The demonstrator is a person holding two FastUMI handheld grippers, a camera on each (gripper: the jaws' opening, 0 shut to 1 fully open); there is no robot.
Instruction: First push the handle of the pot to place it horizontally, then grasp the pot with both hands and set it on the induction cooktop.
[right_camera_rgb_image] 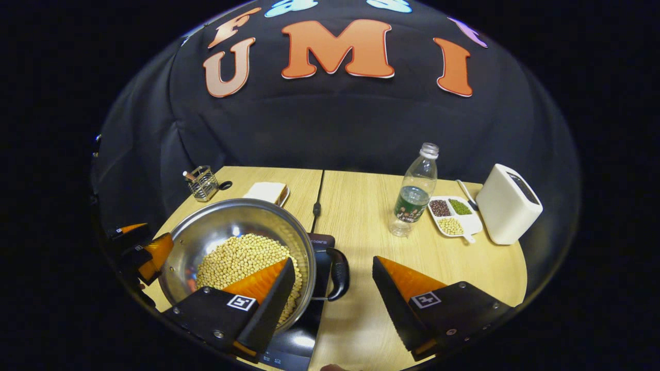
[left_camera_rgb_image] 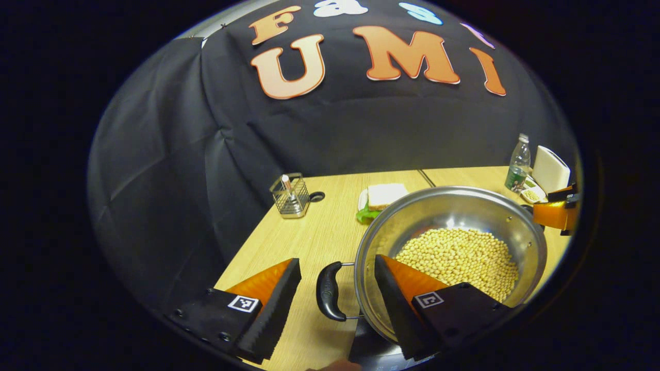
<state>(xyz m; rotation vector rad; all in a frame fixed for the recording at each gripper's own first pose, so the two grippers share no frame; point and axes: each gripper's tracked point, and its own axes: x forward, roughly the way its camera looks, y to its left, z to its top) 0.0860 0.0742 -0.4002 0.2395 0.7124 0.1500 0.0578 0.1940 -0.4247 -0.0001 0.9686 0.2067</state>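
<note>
Both jaws open astride pot [left_camera_rgb_image: 454, 242] handles | bottle [right_camera_rgb_image: 415, 193], toaster [right_camera_rgb_image: 508, 211] well apart

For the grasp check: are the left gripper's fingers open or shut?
Open. The left gripper straddles the pot handle, with its fingers clear of it.

Pot [right_camera_rgb_image: 227, 226] was silver steel with black handles [right_camera_rgb_image: 339, 273], filled with pale yellow beans [right_camera_rgb_image: 234, 260]. Gripper fingers [left_camera_rgb_image: 273, 296] were orange and black, bearing black-and-white square markers. Table [right_camera_rgb_image: 361, 206] was light wood; toaster [right_camera_rgb_image: 508, 211] white; bottle [right_camera_rgb_image: 415, 193] clear, dark-labelled.
</note>
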